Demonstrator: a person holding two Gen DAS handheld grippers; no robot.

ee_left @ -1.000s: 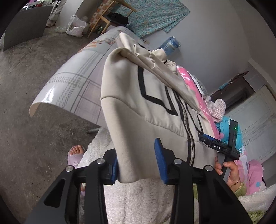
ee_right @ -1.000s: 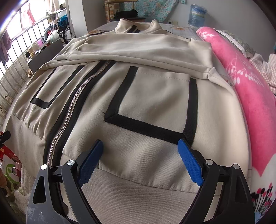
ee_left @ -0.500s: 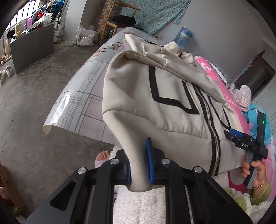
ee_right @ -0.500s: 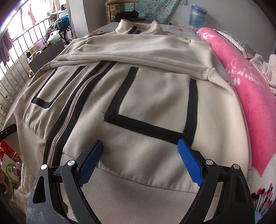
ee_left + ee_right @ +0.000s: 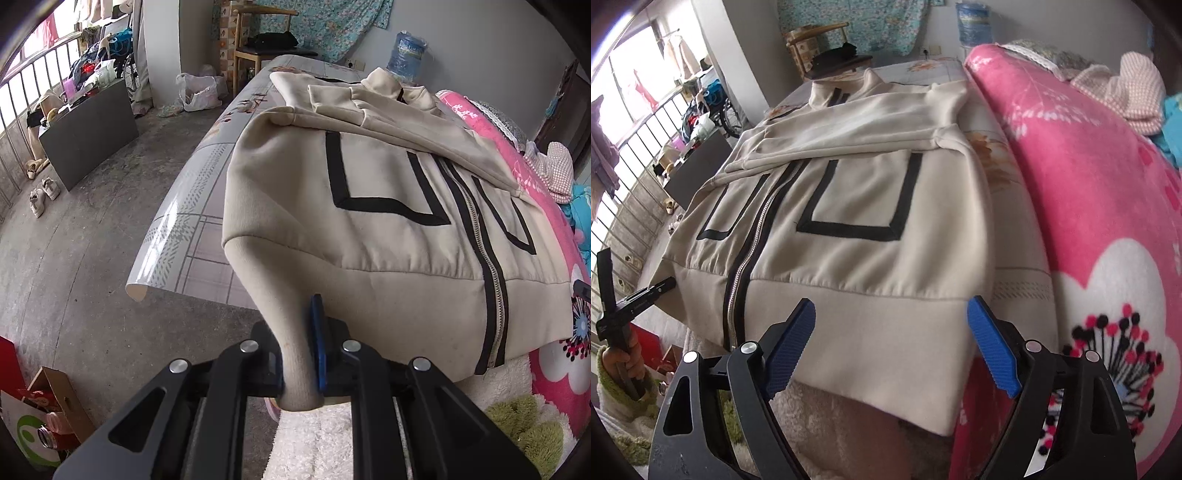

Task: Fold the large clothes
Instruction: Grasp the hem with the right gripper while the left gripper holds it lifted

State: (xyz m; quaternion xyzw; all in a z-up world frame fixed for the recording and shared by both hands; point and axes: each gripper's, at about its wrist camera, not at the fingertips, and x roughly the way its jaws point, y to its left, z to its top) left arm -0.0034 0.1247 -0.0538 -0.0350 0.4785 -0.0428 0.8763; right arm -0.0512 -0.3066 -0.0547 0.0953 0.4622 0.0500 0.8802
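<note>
Cream zip-up jacket (image 5: 388, 229) lies front-up on the table's patterned vinyl cover (image 5: 192, 229), beside a pink floral blanket (image 5: 1089, 206). Left gripper (image 5: 301, 354) pinches the hem's left corner. Right gripper (image 5: 892, 347), jaws wide and closing, straddles the right hem without pressing.

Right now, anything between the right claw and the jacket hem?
Nothing visible. The right claw, closing but gripping nothing, hangs over the bare hem band of the jacket. The left claw pinches the hem's other corner.
</note>
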